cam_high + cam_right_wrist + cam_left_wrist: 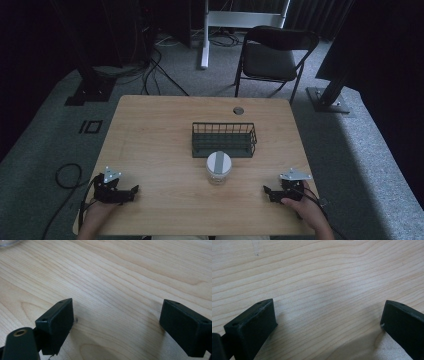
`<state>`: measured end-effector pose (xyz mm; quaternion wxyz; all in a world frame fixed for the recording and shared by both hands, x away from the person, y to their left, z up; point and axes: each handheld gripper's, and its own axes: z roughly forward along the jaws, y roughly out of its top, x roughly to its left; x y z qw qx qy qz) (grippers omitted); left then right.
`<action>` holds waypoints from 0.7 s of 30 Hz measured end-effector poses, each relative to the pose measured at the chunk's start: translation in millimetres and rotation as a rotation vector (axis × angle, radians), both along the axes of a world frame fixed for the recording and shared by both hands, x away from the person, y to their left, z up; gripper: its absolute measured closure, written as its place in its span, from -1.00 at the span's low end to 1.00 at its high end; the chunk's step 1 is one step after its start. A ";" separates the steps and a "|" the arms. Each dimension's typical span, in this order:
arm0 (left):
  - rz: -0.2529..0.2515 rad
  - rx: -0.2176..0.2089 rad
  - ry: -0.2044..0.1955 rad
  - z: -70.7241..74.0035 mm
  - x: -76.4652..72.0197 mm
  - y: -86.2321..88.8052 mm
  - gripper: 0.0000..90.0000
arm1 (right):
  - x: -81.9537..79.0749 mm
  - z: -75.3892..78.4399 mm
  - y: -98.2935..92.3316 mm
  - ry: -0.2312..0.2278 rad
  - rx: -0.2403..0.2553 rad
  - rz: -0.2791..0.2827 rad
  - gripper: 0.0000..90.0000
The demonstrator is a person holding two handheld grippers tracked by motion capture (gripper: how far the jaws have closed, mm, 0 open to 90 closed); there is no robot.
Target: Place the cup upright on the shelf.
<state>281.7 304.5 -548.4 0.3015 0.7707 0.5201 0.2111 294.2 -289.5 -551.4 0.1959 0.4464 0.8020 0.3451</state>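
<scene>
A clear jar (219,168) with a white lid stands at the middle of the wooden table (150,130), just in front of a dark wire basket (224,139). My left gripper (134,191) rests near the front left of the table, pointing right, open with bare wood between its jaws (328,315). Near the front right my right gripper (266,192) points left, also open over bare wood (116,312). The jar's glass edge (7,243) shows at the top left of the right gripper view. Both grippers lie well apart from the jar.
A round cable hole (238,110) sits near the table's far edge. Beyond the table stand a black folding chair (272,52) and a white desk leg (204,35). Cables (67,176) trail on the grey floor at the left.
</scene>
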 end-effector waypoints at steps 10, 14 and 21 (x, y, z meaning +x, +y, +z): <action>0.000 0.000 0.000 0.0 0.0 0.0 -1.00 | -1.2 1.9 8.0 0.003 0.021 0.027 -0.74; 0.000 0.000 0.000 0.0 0.0 0.0 -1.00 | -1.2 2.9 14.6 0.005 0.029 0.045 -0.74; 0.000 0.000 0.000 0.0 0.0 0.0 -1.00 | 0.9 5.7 24.9 -0.001 0.047 0.075 -0.74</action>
